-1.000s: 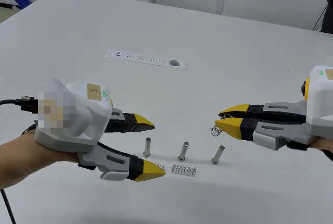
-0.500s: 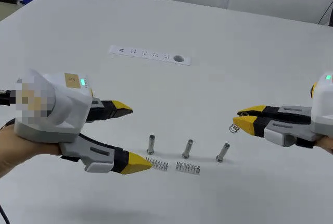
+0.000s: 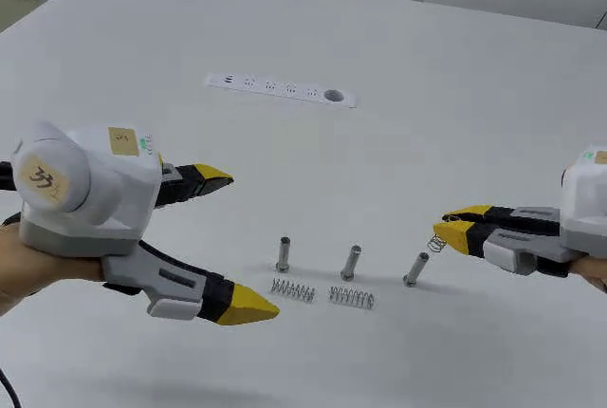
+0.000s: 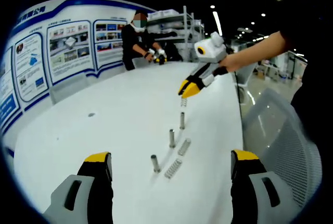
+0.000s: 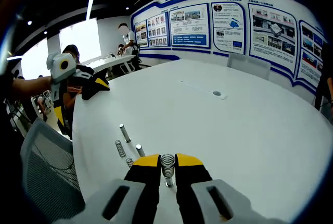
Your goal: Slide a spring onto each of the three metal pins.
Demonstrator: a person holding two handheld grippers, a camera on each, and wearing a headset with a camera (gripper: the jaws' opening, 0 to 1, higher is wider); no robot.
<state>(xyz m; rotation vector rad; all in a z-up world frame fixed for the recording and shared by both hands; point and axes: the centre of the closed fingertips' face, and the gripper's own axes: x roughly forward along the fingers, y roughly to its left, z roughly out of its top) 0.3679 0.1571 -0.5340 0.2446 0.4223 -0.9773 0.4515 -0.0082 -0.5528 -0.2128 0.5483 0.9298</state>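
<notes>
Three short metal pins stand in a row on the white table: left pin (image 3: 284, 253), middle pin (image 3: 351, 262), right pin (image 3: 415, 268). In front of them lie two loose springs (image 3: 292, 290) (image 3: 351, 297). My right gripper (image 3: 455, 228) is shut on a third spring (image 3: 436, 244), which hangs just above and right of the right pin's top. In the right gripper view that spring (image 5: 167, 164) stands upright between the closed yellow tips. My left gripper (image 3: 235, 242) is wide open and holds nothing, left of the pins. The pins (image 4: 171, 138) lie ahead of its jaws.
A white power strip (image 3: 280, 89) lies flat farther back on the table. A grey mesh chair (image 4: 283, 140) stands beside the table edge. People work at the far end of the room (image 4: 136, 44). Bare white tabletop (image 3: 427, 123) surrounds the pins.
The right gripper has brought the held spring down closer to the right pin. The left gripper has drawn back to the left, uncovering the second loose spring.
</notes>
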